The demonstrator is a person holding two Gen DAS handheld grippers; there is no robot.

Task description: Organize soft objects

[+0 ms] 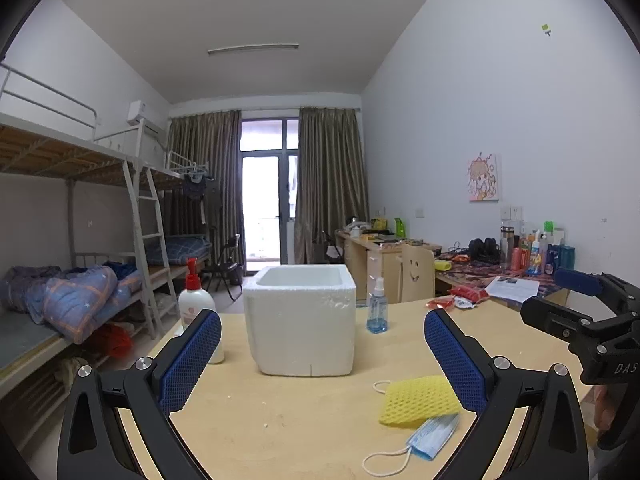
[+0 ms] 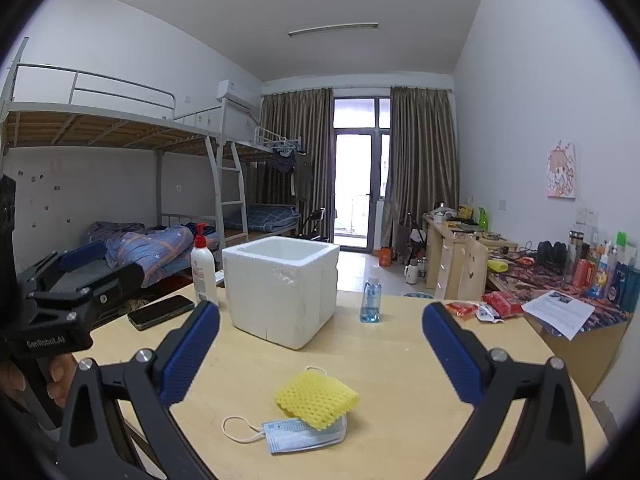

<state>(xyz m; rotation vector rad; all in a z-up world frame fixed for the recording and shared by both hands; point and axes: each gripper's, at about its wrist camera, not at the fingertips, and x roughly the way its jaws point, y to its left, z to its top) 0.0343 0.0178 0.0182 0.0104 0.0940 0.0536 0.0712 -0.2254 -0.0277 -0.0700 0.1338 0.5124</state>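
A yellow foam net [image 1: 418, 400] [image 2: 316, 398] lies on the wooden table, partly on top of a blue face mask [image 1: 434, 436] [image 2: 300, 434]. A white foam box [image 1: 300, 320] [image 2: 280, 284] stands open-topped behind them. My left gripper [image 1: 322, 344] is open and empty, above the table facing the box. My right gripper [image 2: 320, 340] is open and empty, above the net and mask. Each gripper shows at the edge of the other's view: the right one [image 1: 580, 312], the left one [image 2: 72, 284].
A white pump bottle [image 1: 196, 308] [image 2: 204, 268] stands left of the box, a blue spray bottle [image 1: 377, 308] [image 2: 371, 298] to its right. A black phone [image 2: 160, 312] lies at the table's left. Red snack packs [image 2: 484, 306] and a paper sheet [image 2: 558, 312] lie far right.
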